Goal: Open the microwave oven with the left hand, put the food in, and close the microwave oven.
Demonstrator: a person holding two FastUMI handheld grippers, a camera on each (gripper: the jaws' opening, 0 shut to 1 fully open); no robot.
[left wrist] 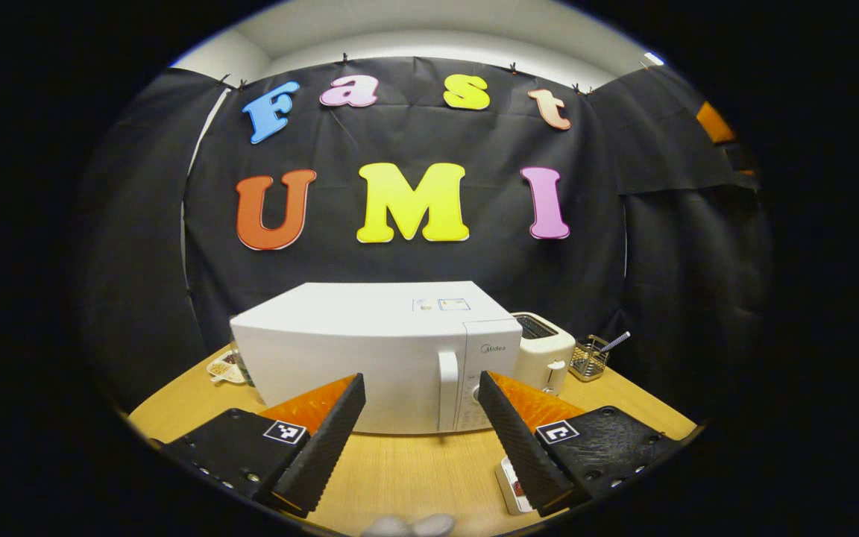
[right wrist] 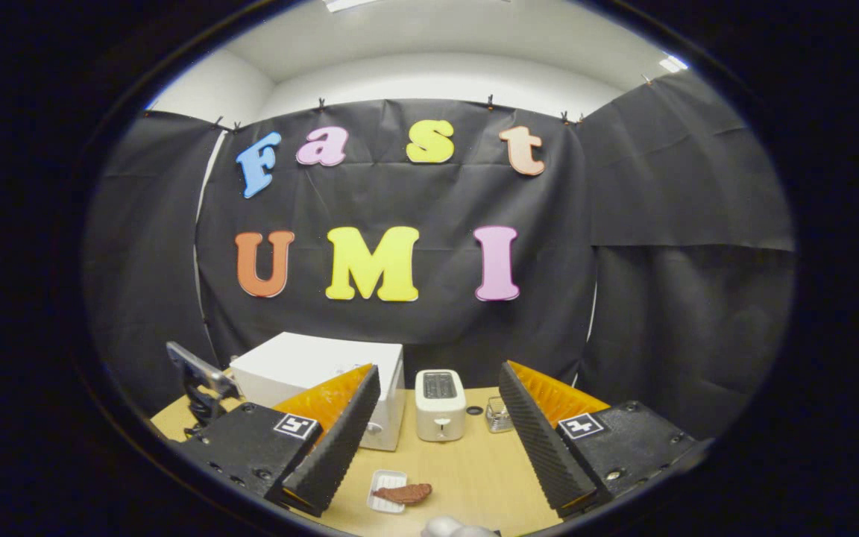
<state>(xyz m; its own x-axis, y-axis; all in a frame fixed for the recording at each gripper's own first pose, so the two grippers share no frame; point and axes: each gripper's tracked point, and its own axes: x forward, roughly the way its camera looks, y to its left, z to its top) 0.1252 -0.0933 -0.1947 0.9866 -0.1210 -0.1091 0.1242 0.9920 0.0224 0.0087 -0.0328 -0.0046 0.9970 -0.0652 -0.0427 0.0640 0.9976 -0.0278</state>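
Observation:
The white microwave [left wrist: 370, 358] stands on the wooden table with its door closed and its vertical handle [left wrist: 448, 388] at the door's right side. My left gripper [left wrist: 420, 380] is open in front of that handle, apart from it, with nothing between its fingers. In the right gripper view the microwave [right wrist: 310, 369] sits at the left. A brown piece of food [right wrist: 404, 492] lies partly on a small white tray [right wrist: 385, 477] near the table's front. My right gripper [right wrist: 438, 369] hangs open above and behind the food, holding nothing. The tray's edge [left wrist: 508, 485] peeks out beside my left gripper's right finger.
A white toaster [left wrist: 545, 358] stands right of the microwave, with a wire holder [left wrist: 590, 359] beyond it. The toaster [right wrist: 440, 403], a small jar [right wrist: 499, 415] and a black ring [right wrist: 474, 410] show in the right gripper view. A small dish [left wrist: 222, 367] lies left of the microwave.

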